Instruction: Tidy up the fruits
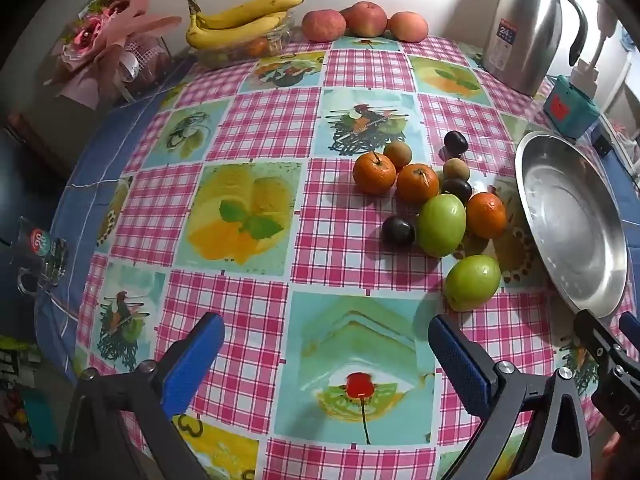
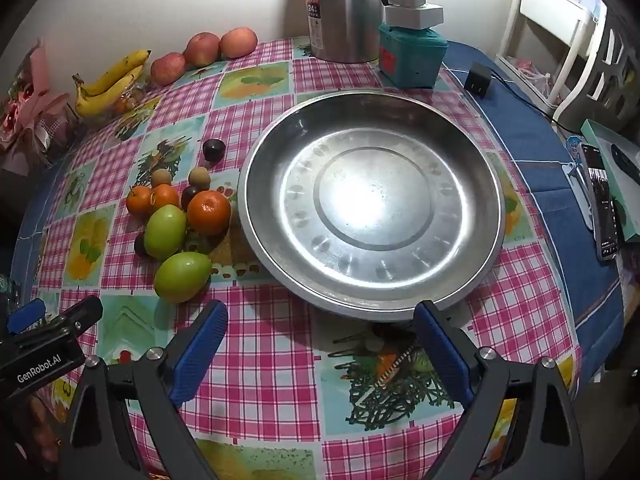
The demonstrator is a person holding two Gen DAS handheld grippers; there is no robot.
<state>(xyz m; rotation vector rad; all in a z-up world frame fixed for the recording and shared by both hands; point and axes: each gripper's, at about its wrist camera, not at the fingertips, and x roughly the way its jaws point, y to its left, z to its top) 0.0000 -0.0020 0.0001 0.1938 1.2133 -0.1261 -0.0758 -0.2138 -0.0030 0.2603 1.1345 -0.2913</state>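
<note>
A cluster of small fruits lies on the checked tablecloth: three oranges (image 1: 374,173), two green fruits (image 1: 442,224) (image 2: 182,277), dark plums (image 1: 397,231) and small brown fruits (image 1: 397,153). An empty steel bowl (image 2: 280,168) (image 1: 532,168) stands just right of them. My left gripper (image 1: 326,344) is open and empty, above the cloth in front of the fruits. My right gripper (image 2: 320,332) is open and empty, at the bowl's near rim.
Bananas (image 1: 240,20) in a glass dish and three apples (image 1: 362,20) sit at the back edge. A steel thermos (image 1: 528,28), a teal box (image 2: 412,56), a black charger (image 2: 478,80), a phone (image 2: 600,204) and a pink bouquet (image 1: 104,40) surround the work area.
</note>
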